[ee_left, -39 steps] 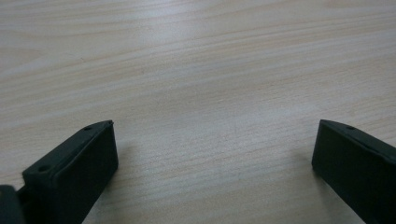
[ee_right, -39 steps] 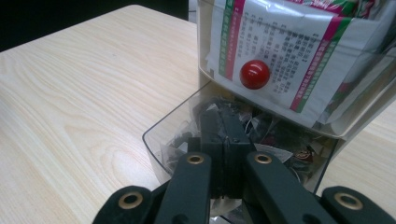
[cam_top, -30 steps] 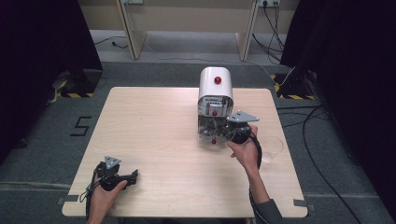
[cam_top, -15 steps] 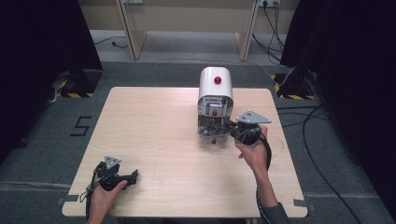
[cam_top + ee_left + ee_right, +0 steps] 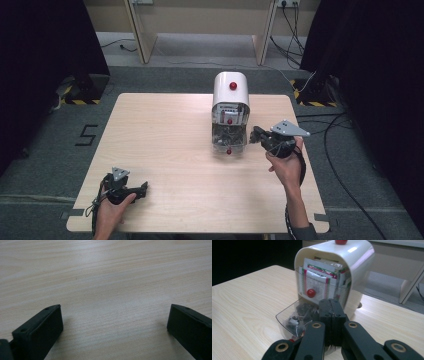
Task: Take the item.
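Observation:
A small white cabinet (image 5: 230, 90) (image 5: 357, 257) with red knobs stands right of the table's middle. Its lower clear drawer (image 5: 228, 140) (image 5: 284, 320) is pulled out and holds dark small items. The clear compartment above (image 5: 317, 282), with a red knob (image 5: 311, 293), holds paper packets. My right gripper (image 5: 255, 134) (image 5: 332, 306) is shut, jaws pressed together, just right of the open drawer and pointing at it. I see nothing between them. My left gripper (image 5: 144, 187) (image 5: 115, 320) rests open near the table's front left corner over bare wood.
The light wooden table (image 5: 165, 130) stands on grey carpet. Cables (image 5: 345, 130) run along the floor to the right. Table legs and a wall lie beyond the far edge. A hand (image 5: 287, 167) holds the right gripper from the front.
My right gripper has drawn back a little to the right, away from the open drawer. The left gripper and the cabinet have not moved.

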A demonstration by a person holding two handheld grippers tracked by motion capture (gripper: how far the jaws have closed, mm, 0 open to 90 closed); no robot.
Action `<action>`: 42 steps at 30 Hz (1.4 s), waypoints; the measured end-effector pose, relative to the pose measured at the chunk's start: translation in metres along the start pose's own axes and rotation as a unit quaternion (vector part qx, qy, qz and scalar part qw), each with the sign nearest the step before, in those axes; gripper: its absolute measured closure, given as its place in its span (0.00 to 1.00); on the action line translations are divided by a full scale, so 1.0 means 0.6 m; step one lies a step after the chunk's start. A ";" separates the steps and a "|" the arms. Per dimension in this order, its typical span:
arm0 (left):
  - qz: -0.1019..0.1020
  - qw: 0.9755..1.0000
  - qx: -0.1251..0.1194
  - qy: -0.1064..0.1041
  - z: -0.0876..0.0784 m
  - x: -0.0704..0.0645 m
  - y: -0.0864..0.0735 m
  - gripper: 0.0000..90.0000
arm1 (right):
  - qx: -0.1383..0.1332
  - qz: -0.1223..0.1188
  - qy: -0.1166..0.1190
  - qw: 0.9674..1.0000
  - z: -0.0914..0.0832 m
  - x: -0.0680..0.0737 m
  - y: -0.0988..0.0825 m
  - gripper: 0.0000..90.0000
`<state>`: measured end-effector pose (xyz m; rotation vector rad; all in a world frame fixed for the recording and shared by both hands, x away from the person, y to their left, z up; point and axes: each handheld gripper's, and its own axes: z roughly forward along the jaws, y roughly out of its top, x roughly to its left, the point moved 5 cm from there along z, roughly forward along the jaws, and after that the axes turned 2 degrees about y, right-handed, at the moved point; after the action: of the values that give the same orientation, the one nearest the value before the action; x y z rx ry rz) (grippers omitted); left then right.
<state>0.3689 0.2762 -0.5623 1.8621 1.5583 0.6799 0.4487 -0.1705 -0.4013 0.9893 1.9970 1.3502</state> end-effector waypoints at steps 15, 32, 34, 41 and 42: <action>0.000 1.000 0.000 0.000 0.000 0.000 0.000 0.00 | -0.014 0.018 -0.040 0.999 -0.068 -0.049 -0.027 1.00; 0.000 1.000 0.000 0.000 0.000 0.000 0.000 0.00 | -0.014 0.046 -0.092 0.995 -0.121 -0.106 -0.069 1.00; 0.000 1.000 0.000 0.000 0.000 0.000 0.000 0.00 | -0.013 0.049 -0.097 0.994 -0.126 -0.112 -0.072 1.00; 0.000 1.000 0.000 0.000 0.000 0.000 0.000 0.00 | -0.002 0.057 -0.107 0.993 -0.134 -0.124 -0.092 1.00; 0.000 1.000 0.000 0.000 0.000 0.000 0.000 0.00 | -0.001 0.058 -0.107 0.993 -0.133 -0.125 -0.094 1.00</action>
<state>0.3688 0.2762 -0.5623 1.8631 1.5582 0.6800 0.4169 -0.2876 -0.4230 1.2116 1.8024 1.2463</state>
